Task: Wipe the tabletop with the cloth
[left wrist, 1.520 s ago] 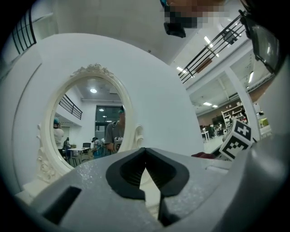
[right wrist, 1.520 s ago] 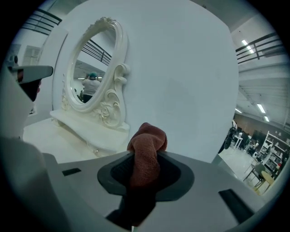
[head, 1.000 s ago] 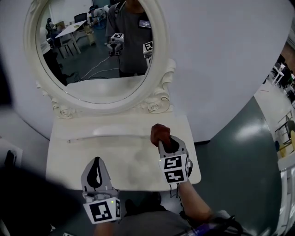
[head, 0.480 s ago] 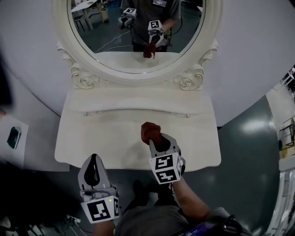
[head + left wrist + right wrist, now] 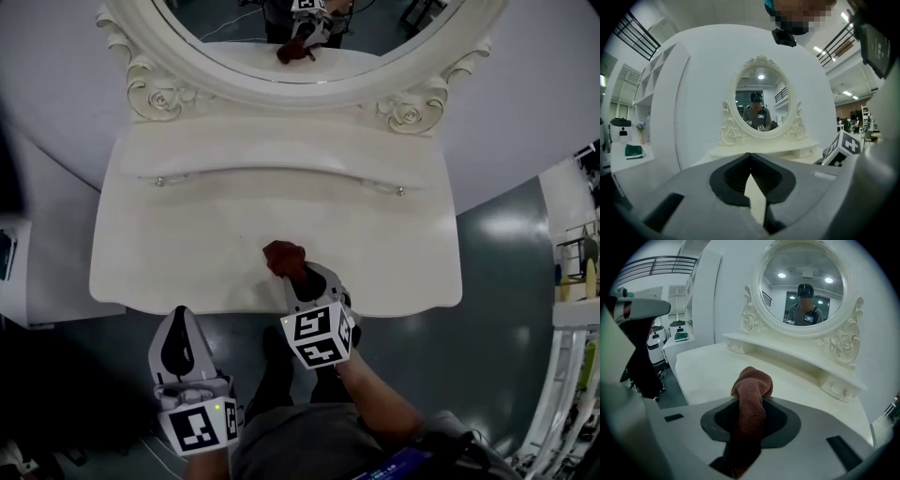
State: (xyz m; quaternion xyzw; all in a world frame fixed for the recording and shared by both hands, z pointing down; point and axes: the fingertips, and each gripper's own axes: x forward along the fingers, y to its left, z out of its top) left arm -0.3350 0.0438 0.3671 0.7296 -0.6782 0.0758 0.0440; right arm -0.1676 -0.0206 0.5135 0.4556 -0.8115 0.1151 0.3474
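Across the middle of the head view spreads the cream worktop, bare and pale, with the oval mirror rising at its far edge. Off the near edge, over the dark floor, hangs the left gripper, its jaws closed tip to tip with nothing between them and well clear of the worktop. The right gripper reaches over the near edge at about mid-width, its jaws clamped on the cloth.

The cloth is a small reddish-brown terry rag. It looks light, soft and limp, so it will likely fold and bunch under a push rather than hold a shape. Its nap should drag on the smooth painted surface more than slide, and it is not fragile. A pinch through a gathered fold, as now, seems the sensible hold, since a single layer could slip free during a stroke. In the right gripper view a twisted length runs down between the jaws. A rounded wad sticks out just past their tips, over the worktop near its front edge. Whether the wad touches the surface I cannot tell.
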